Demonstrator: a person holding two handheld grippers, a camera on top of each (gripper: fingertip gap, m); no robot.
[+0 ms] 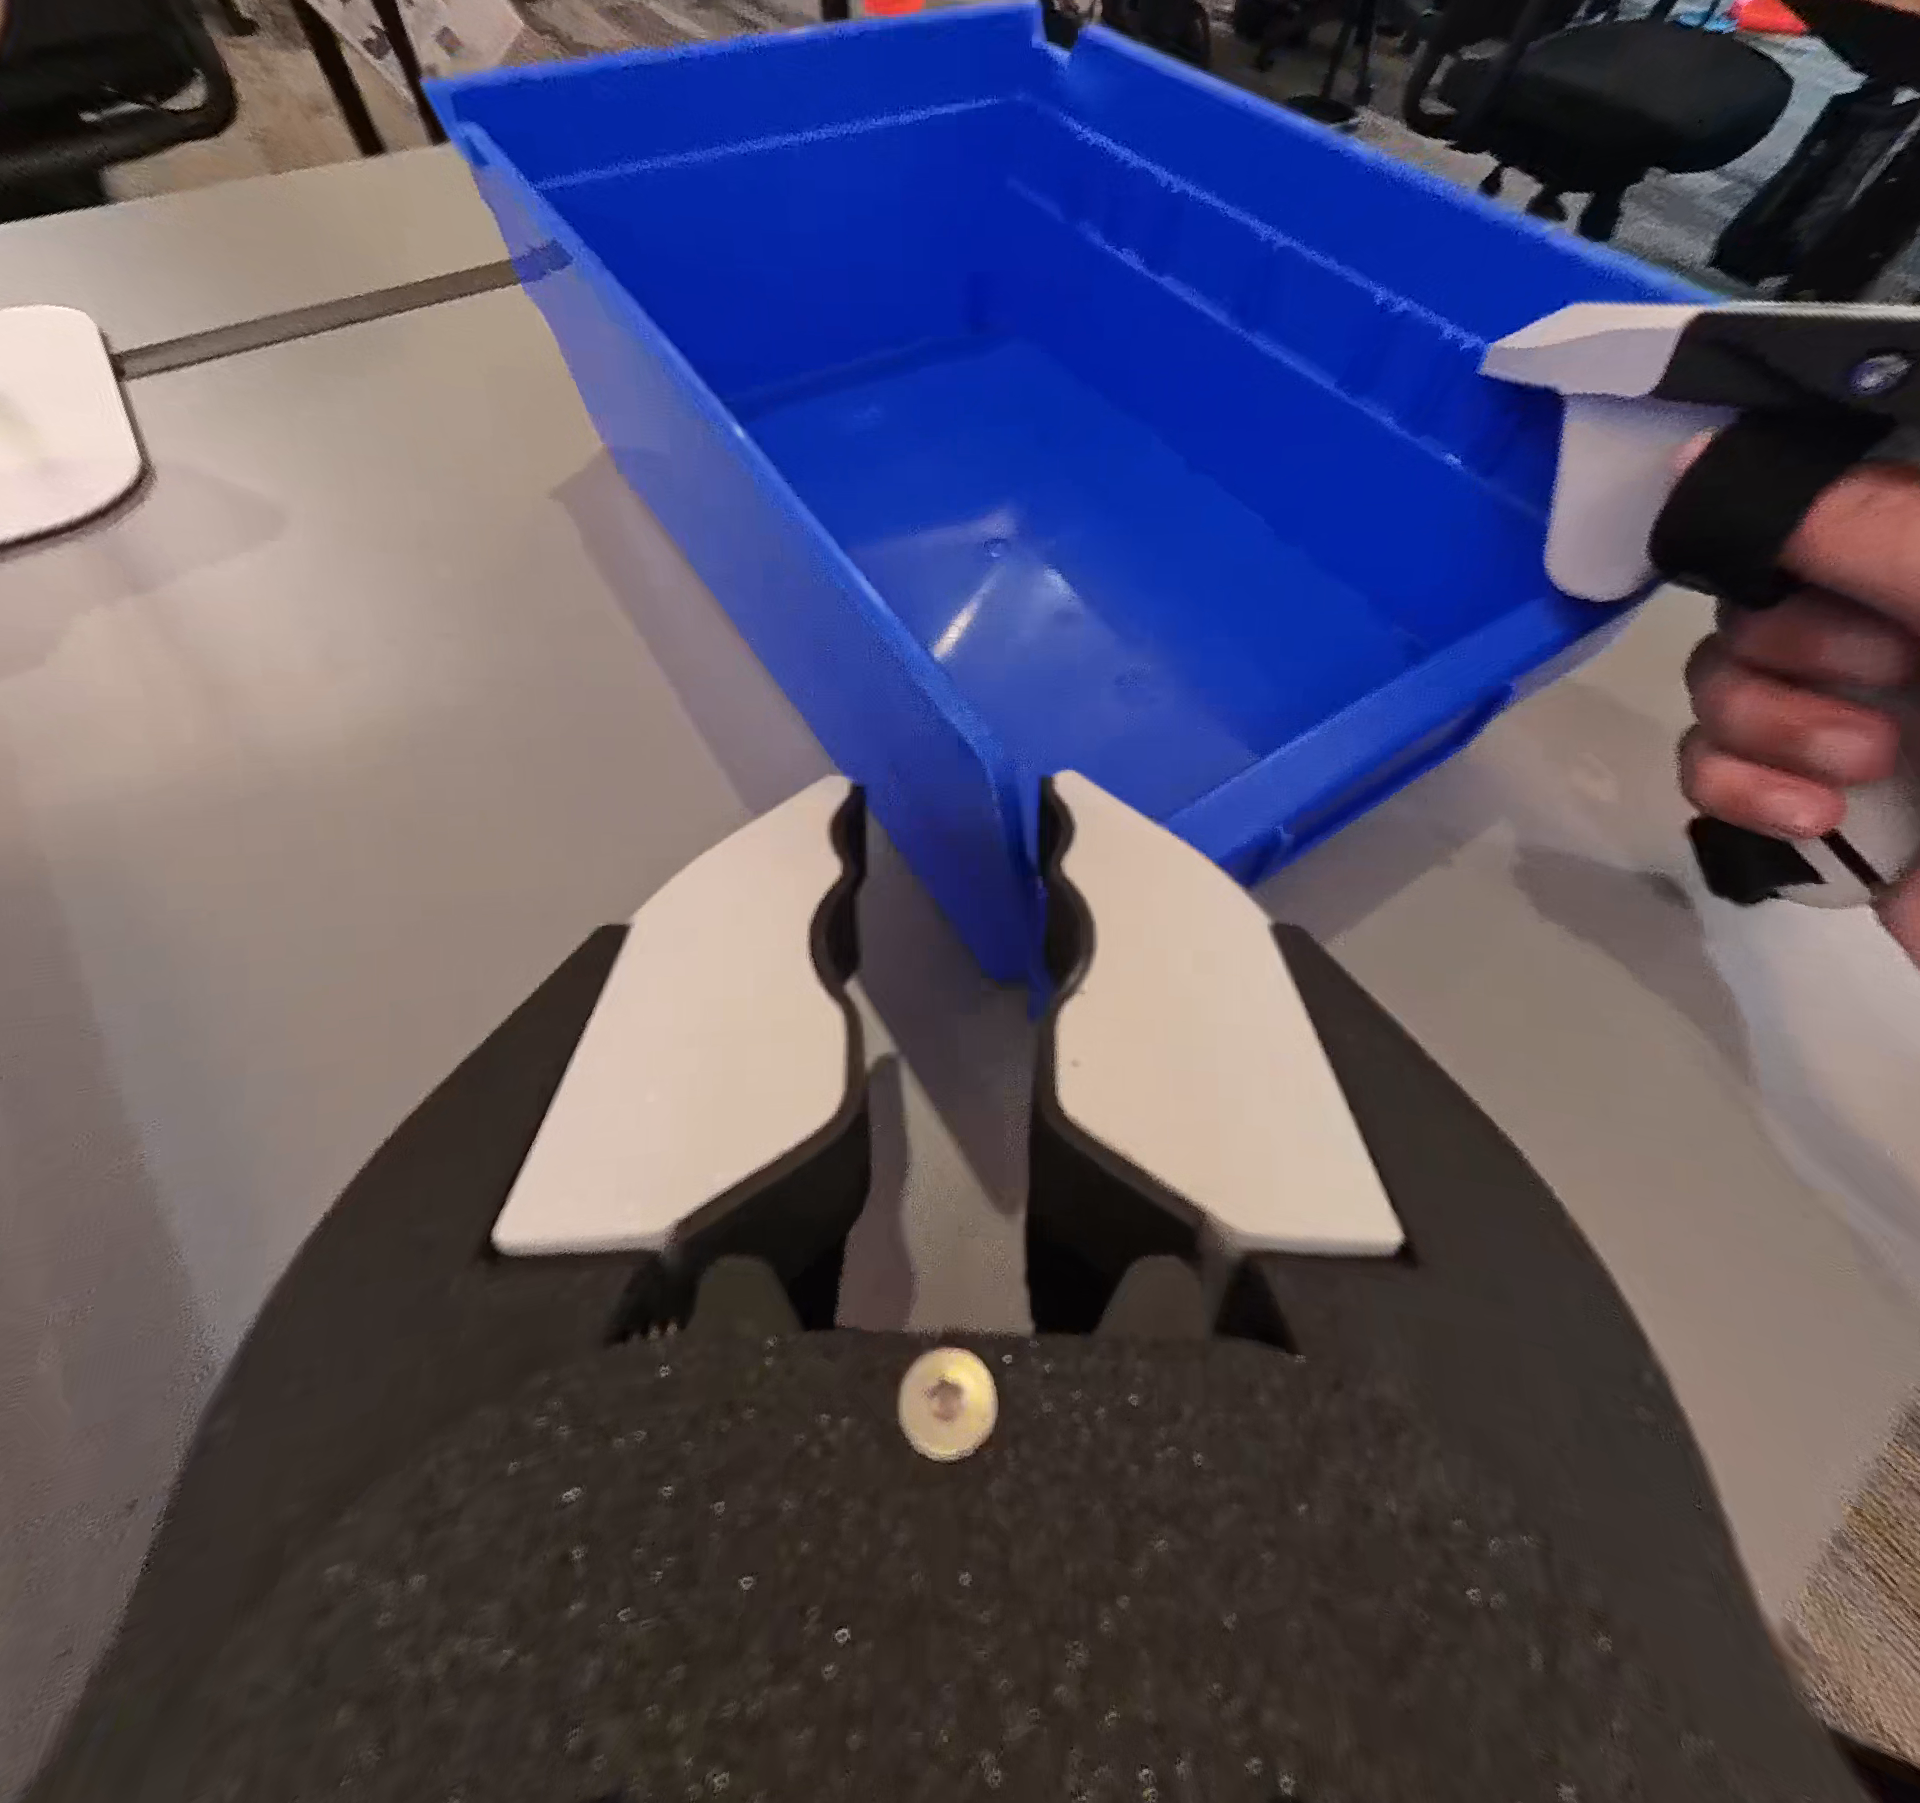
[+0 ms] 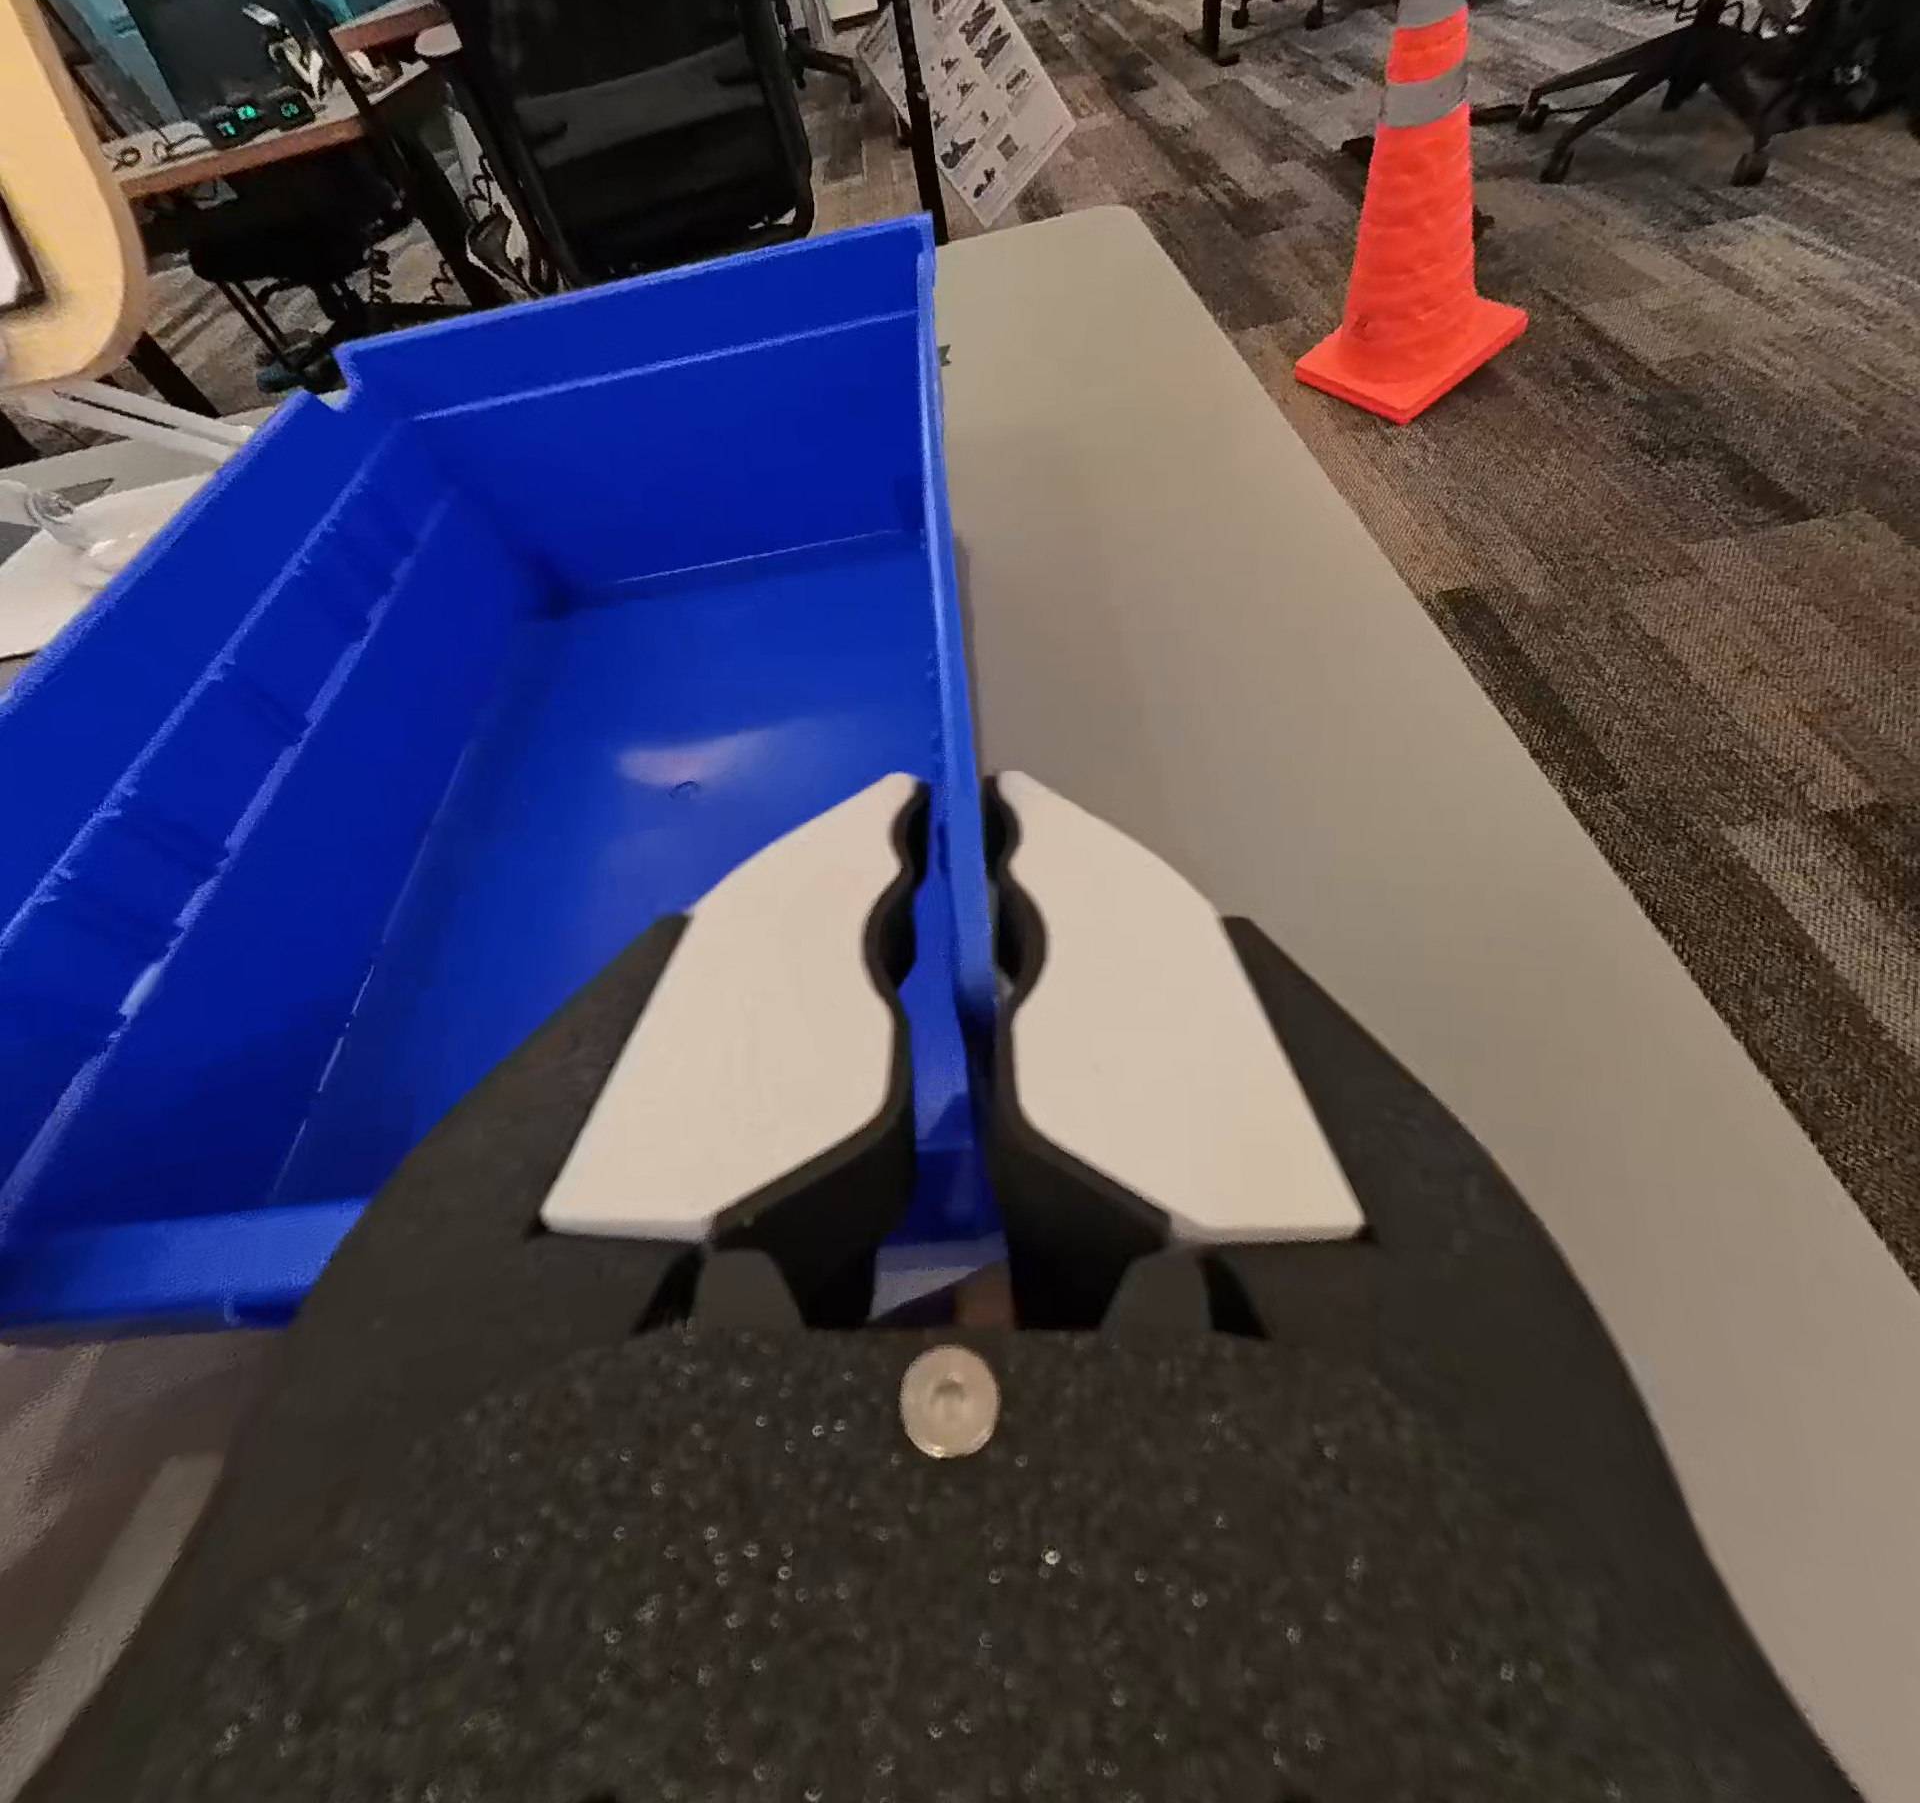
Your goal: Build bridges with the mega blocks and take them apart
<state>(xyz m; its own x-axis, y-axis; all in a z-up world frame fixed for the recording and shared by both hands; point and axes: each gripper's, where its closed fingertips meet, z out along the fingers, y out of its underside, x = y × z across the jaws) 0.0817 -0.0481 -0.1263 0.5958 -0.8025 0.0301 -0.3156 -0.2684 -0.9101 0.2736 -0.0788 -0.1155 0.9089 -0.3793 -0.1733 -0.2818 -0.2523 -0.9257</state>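
A blue plastic bin point(image 1: 831, 195) is empty; no blocks show in either view. It hangs tilted over the grey table point(image 1: 312, 714), with its shadow below it. My left gripper point(image 1: 951, 797) is shut on the bin's near corner wall. My right gripper point(image 2: 956, 787) is shut on the bin's point(image 2: 665, 444) right side wall, one finger inside and one outside. The right gripper also shows in the left wrist view point(image 1: 1548, 465), clamped on the bin's right rim and held by a hand point(image 1: 1808, 714).
A white flat object point(image 1: 52, 423) lies on the table at far left. The table's right edge point(image 2: 1558, 922) drops to the carpet. An orange traffic cone point(image 2: 1413, 195) stands on the floor beyond it. Office chairs and desks stand farther back. About 20 cm separates my left fingertips from my right.
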